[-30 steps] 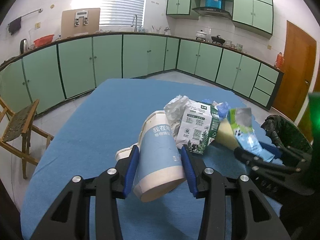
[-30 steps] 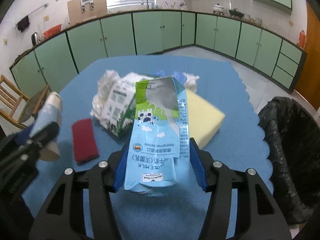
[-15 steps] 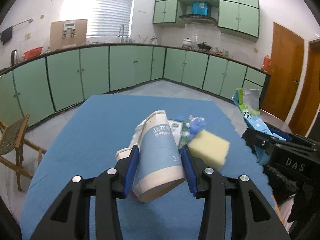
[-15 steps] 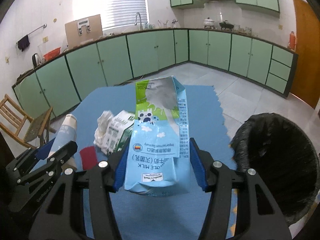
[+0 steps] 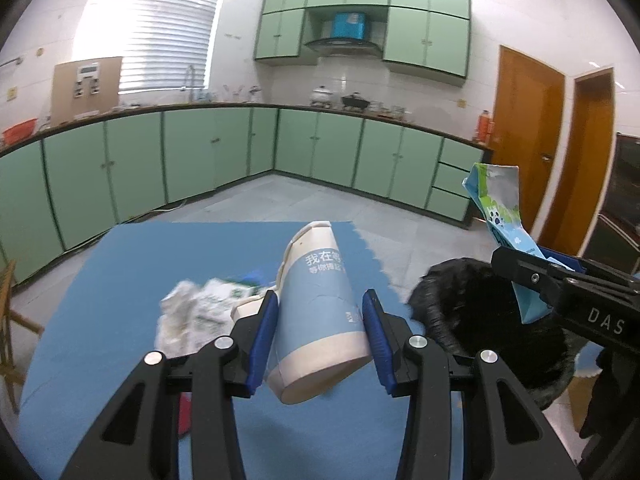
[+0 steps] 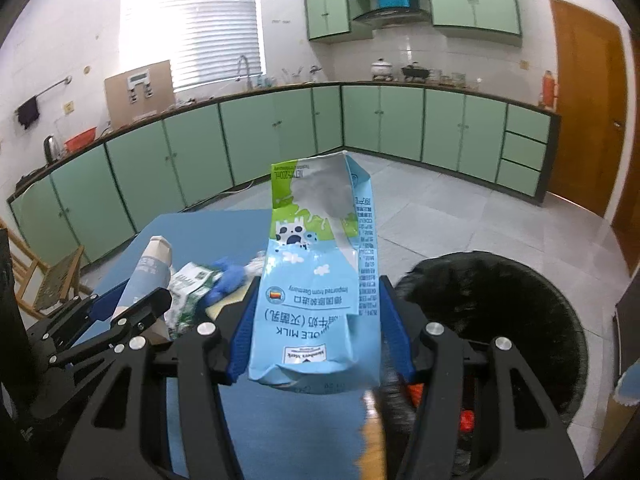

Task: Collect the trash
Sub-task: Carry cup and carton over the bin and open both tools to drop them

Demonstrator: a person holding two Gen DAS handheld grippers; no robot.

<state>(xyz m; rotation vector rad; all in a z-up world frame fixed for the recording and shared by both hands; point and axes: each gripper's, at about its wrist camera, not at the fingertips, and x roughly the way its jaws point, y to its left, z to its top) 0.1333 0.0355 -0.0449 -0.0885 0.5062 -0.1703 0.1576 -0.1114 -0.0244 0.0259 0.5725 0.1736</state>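
Observation:
My left gripper point(image 5: 320, 320) is shut on a blue and white paper cup point(image 5: 320, 304), held above the blue table point(image 5: 160, 264). My right gripper point(image 6: 316, 312) is shut on a light blue milk carton point(image 6: 320, 272), its torn top pointing up. To the right stands a bin lined with a black bag point(image 6: 492, 320), also seen as the black bag point(image 5: 480, 316) in the left wrist view, where the milk carton point(image 5: 500, 208) and right gripper point(image 5: 568, 292) hang over it. In the right wrist view the paper cup point(image 6: 150, 268) and left gripper point(image 6: 120, 312) are at the left.
A green and white carton with crumpled paper point(image 5: 192, 308) and a blue glove point(image 6: 228, 276) lie on the table. A red item point(image 5: 184, 416) peeks out below my left fingers. A wooden chair point(image 6: 48, 276) stands at the left. Green cabinets point(image 5: 320, 148) line the walls.
Both grippers have risen and swung right with their loads. The black bin has come into fuller view, and the trash pile has slid to the left and lower in both views.

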